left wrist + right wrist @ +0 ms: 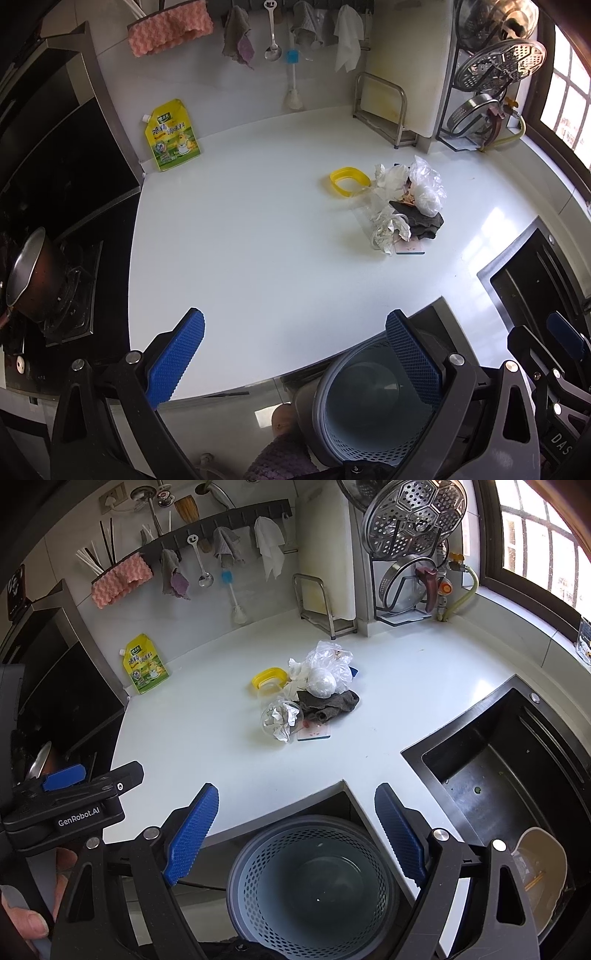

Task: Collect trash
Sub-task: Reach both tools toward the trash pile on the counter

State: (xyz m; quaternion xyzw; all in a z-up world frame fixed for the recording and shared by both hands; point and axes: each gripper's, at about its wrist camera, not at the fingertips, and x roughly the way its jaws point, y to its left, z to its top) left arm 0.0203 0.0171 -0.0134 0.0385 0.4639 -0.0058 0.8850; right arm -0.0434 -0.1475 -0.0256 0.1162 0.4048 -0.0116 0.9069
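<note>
Here, trash pile point(314, 694) sits mid white counter point(207, 738), near black sink point(517, 760).

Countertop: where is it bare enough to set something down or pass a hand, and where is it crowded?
Bare: the wide stretch of countertop between the yellow pouch by the stove and the trash pile, and the strip between the pile and the sink. Crowded: the pile itself with the yellow lid, and the back corner with the metal rack.
</note>
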